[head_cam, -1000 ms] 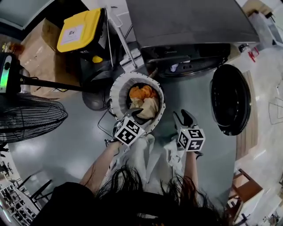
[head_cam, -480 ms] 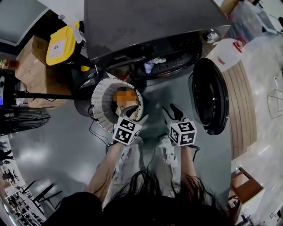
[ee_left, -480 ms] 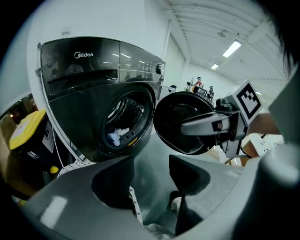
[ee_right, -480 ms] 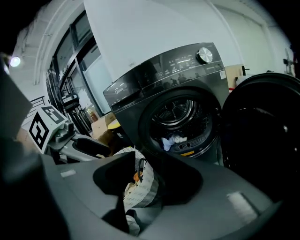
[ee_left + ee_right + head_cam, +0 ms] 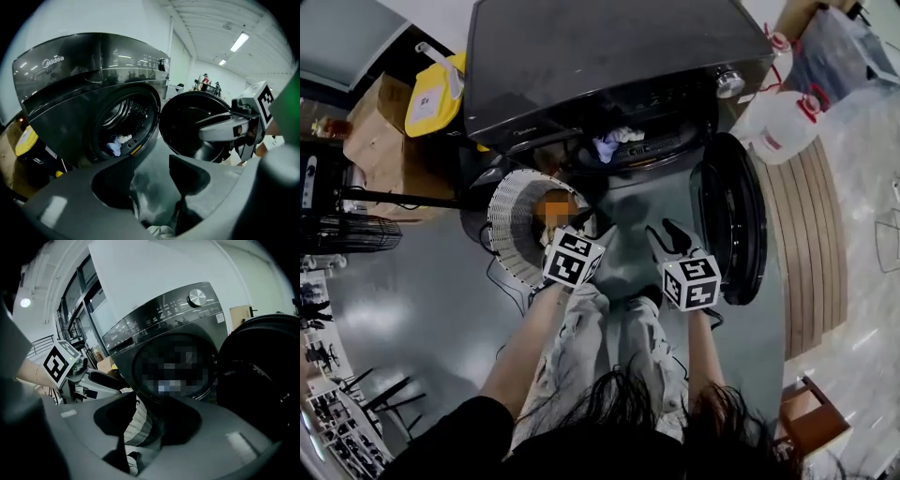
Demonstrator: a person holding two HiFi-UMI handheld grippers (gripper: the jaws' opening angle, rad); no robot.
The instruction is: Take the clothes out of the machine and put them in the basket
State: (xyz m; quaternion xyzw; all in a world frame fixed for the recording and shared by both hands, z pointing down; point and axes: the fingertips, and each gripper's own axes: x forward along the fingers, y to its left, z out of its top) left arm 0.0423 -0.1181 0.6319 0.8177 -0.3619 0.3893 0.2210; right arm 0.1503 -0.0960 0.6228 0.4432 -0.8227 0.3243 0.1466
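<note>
Jaws on the left gripper (image 5: 577,221) are standing apart above the floor (image 5: 422,291), gripping nothing. Those on the right gripper (image 5: 668,238) have just been closing a little but are gaping too, empty. Both grippers are pointing at the washer (image 5: 600,56), which is showing the Midea name (image 5: 51,62). Blue and white clothes (image 5: 614,142) are lying in its drum, with the door (image 5: 731,220) hanging open at right. The basket (image 5: 502,225) is sitting left, near the machine.

Dark grey front-load washing machine (image 5: 609,56), round black door (image 5: 733,220) swung open at its right. Pale blue-white clothes (image 5: 617,141) at the drum's front lip. White slatted round basket (image 5: 508,211) upright on the floor by the machine's left front corner, orange cloth (image 5: 555,204) inside.
</note>
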